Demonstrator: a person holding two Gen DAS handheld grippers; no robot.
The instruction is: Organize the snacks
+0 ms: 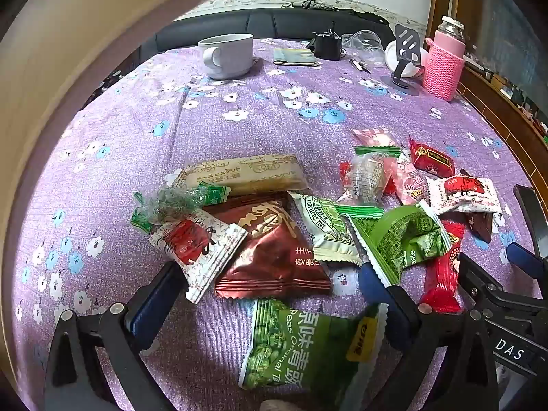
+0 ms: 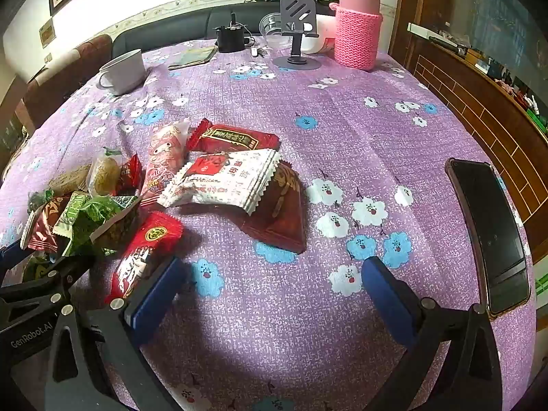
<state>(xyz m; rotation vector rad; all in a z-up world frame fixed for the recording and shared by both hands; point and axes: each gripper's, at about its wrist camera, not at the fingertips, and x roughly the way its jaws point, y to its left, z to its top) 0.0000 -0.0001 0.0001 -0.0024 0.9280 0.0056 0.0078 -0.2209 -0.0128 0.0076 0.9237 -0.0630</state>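
Note:
Several snack packets lie in a loose pile on the purple flowered tablecloth [image 1: 239,120]. In the left wrist view my left gripper [image 1: 270,287] is open, its fingers low on either side of a dark red foil packet [image 1: 270,250]. A green pea packet [image 1: 308,346] lies between the finger bases. A white and red packet [image 1: 195,246] rests over the left finger. In the right wrist view my right gripper [image 2: 274,281] is open and empty above bare cloth. A red packet [image 2: 144,250] lies by its left finger, a white and red packet [image 2: 222,178] ahead.
A white mug [image 1: 227,54], a black box [image 1: 327,46], a phone stand [image 2: 296,34] and a pink knit-covered flask [image 2: 358,24] stand at the far edge. A dark phone [image 2: 489,233] lies at the right edge. A wooden cabinet [image 2: 479,102] is on the right.

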